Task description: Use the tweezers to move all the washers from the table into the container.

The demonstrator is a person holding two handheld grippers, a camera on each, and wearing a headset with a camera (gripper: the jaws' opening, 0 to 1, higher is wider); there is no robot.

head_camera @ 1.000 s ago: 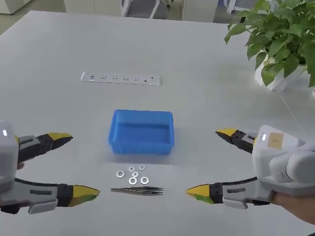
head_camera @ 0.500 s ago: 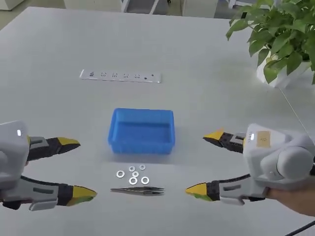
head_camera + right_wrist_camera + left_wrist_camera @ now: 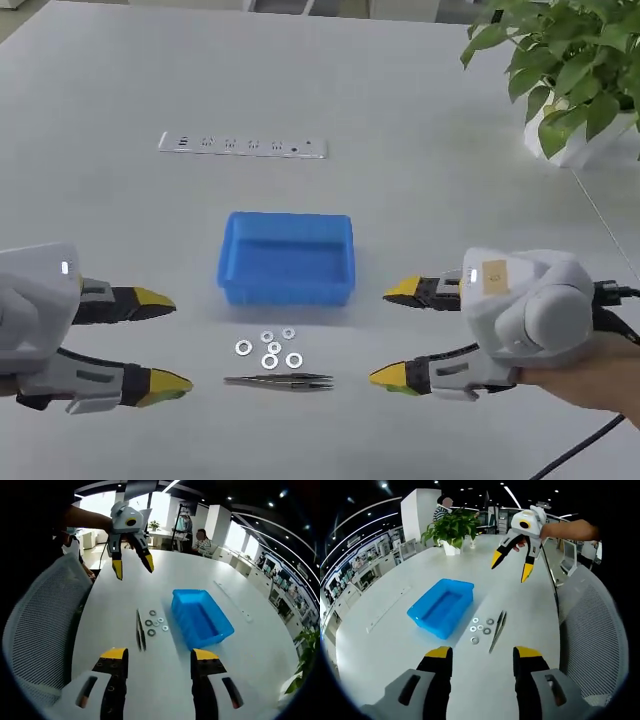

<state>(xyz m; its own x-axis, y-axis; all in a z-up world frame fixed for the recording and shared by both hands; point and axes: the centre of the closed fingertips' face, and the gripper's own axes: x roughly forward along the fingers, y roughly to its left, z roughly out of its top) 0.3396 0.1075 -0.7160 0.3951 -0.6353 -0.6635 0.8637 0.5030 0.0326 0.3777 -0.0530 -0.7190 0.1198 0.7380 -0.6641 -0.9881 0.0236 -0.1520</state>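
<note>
Several silver washers [image 3: 269, 348] [image 3: 480, 629] [image 3: 155, 623] lie in a small cluster on the grey table, just in front of the blue container [image 3: 287, 256] [image 3: 441, 606] [image 3: 200, 616]. Thin metal tweezers [image 3: 280, 380] [image 3: 497, 630] [image 3: 140, 629] lie flat on the near side of the washers. My left gripper [image 3: 160, 340] [image 3: 481, 656] hovers open to the left of them, nothing between its fingers. At the right, my right gripper [image 3: 395, 333] [image 3: 156, 657] is open too, level with the tweezers. Each gripper also appears in the other's view, raised above the table.
A white power strip [image 3: 242, 145] lies beyond the container. A potted plant [image 3: 570, 70] stands at the table's far right. A mesh office chair [image 3: 45, 625] [image 3: 592, 625] sits at the near table edge. A black cable [image 3: 585, 440] trails from the right gripper.
Both grippers have moved inward toward the tweezers and washers, the right one more so. The head camera has tilted slightly. Washers, tweezers and container have stayed put.
</note>
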